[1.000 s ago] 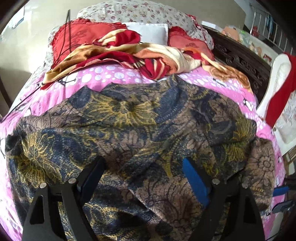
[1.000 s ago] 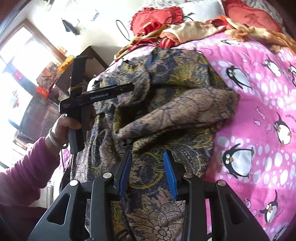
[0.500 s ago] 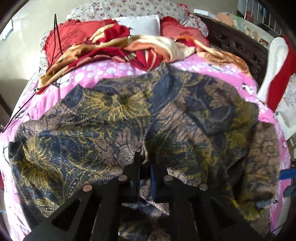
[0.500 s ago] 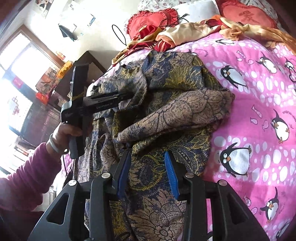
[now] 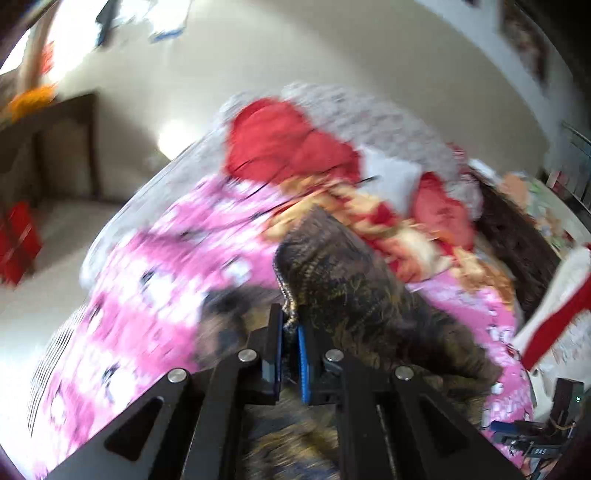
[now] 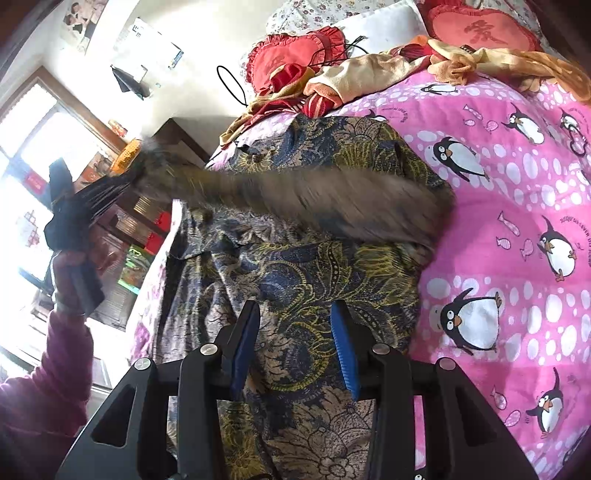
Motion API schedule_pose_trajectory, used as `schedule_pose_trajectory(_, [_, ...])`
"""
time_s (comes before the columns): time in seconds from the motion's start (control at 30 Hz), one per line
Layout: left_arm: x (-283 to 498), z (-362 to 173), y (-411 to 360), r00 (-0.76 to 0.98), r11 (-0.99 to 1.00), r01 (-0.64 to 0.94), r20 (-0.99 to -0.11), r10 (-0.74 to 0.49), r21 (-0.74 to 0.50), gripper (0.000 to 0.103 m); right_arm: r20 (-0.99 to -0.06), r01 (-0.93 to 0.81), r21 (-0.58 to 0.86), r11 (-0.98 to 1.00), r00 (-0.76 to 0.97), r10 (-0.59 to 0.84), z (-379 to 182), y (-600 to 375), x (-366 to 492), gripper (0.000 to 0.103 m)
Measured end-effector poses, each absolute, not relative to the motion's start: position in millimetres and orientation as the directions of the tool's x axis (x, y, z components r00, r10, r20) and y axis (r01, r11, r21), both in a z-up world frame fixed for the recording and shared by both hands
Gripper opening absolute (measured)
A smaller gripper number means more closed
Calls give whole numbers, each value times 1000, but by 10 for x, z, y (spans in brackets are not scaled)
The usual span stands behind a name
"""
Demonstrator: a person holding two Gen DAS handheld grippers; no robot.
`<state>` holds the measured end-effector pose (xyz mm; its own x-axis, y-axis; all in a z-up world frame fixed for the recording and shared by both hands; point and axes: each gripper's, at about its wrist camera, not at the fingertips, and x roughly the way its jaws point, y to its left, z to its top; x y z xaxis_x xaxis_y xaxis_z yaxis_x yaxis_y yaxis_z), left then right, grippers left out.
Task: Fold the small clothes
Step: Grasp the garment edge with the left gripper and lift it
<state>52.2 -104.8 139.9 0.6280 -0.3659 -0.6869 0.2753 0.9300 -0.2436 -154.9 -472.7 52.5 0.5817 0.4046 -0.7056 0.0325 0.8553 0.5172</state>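
A dark floral-print garment [image 6: 306,266], blue, gold and brown, lies on a pink penguin-print bedsheet [image 6: 517,206]. My left gripper [image 5: 290,332] is shut on an edge of the garment [image 5: 332,280] and holds it lifted; the view is motion-blurred. In the right wrist view the left gripper [image 6: 74,206] sits at the left, pulling a blurred strip of the cloth across the garment. My right gripper [image 6: 295,347] is open, its blue-padded fingers [image 6: 343,350] just above the garment's near part, holding nothing.
Red heart cushions [image 6: 295,55], a white pillow [image 6: 376,22] and a red-and-cream blanket [image 6: 354,81] lie at the head of the bed. A dark wooden cabinet [image 6: 177,136] and a window [image 6: 33,155] stand to the left. A carved dark bedframe [image 5: 517,243] runs along the right.
My left gripper closed on the garment, then lifted and swung to the left, dragging part of the cloth up and across. My right gripper stayed open over the garment.
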Motion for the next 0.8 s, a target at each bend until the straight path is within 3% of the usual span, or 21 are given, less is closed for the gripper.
schedule_pose_trajectory(0.17, [511,991,-825,546,932,221,-756,-362,-286,7,-748,118,442,889,596,293,496,-4796,-1465,46])
schedule_pose_trajectory(0.53, [362,1187,-723,592,933,240,-722,-358,-266,7,-767,133,235,963,633,100,684,-4673,-1174,46])
schedule_pose_trajectory(0.63, [331,1184,-696,586,936,246,-730,-351,-253,7,-763,87,138,987,645,50,760,-4582,-1085,46])
schedule_pose_trajectory(0.8, [300,1122,-575,585,943,214,-739,-334,-256,7,-763,9,-169,986,631,-137,749,-4391,-892,46])
